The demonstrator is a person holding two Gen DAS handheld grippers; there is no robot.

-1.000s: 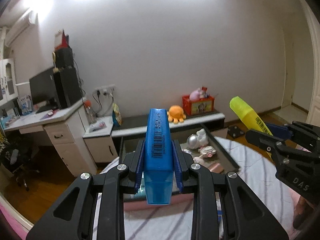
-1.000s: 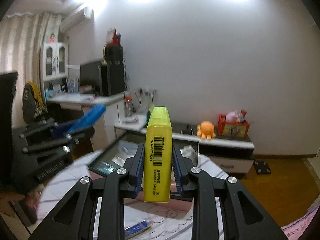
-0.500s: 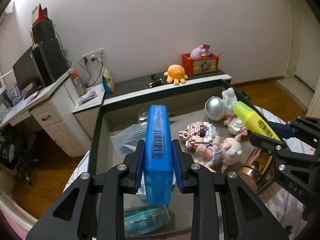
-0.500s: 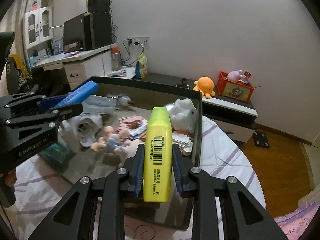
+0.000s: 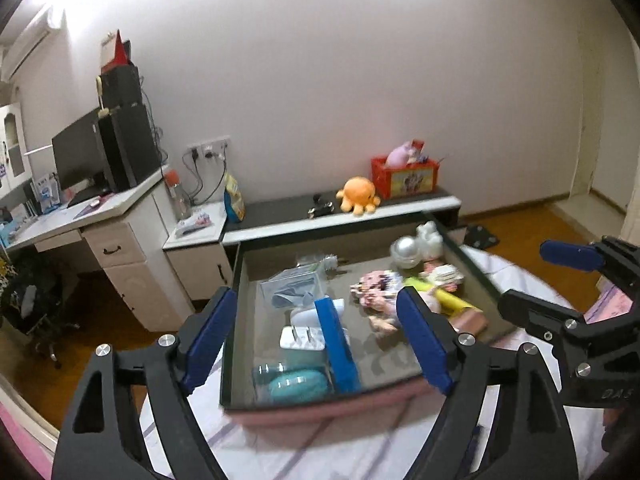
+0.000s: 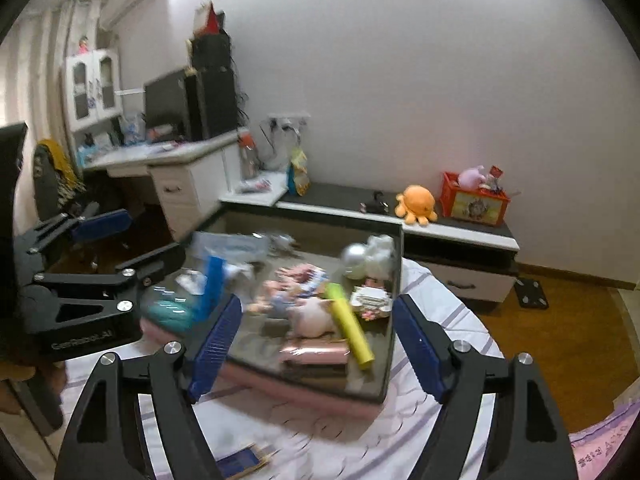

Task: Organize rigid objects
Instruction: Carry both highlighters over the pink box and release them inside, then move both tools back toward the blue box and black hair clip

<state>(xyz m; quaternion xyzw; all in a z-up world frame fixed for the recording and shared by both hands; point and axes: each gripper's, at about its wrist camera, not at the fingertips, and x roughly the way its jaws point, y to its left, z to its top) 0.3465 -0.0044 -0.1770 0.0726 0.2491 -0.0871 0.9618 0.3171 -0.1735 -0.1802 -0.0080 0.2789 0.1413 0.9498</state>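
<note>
Both tongs stand wide with nothing between the pads — my left tongs (image 5: pixel 316 336) and my right tongs (image 6: pixel 316 346) have just been opening, and what they carried now lies in the tray (image 5: pixel 472 258) ahead of them. The blue highlighter (image 5: pixel 336 346) is near the tray's front wall, but it looks propped on end against the white charger (image 5: pixel 302 338) and the teal case (image 5: pixel 294 384), not lying flat. The yellow highlighter (image 6: pixel 348 326) rests slantwise toward the tray's right side, across the pink figurine (image 6: pixel 312 316) and a pink flat box (image 6: pixel 314 350).

My worry is settling. The blue one could topple — toward the front wall, or onto the charger — if I brush it while drawing back. The yellow one sits on rounded things, so it may roll toward the right wall and nudge the small white block piece (image 6: pixel 370 300) beside it. The tray itself sits on a striped bedsheet (image 6: pixel 440 300), soft ground, I judge; a knock on its rim from either tongs could tip it or slide it. The frames are blurred, so exact contacts inside the tray I cannot tell.
</note>
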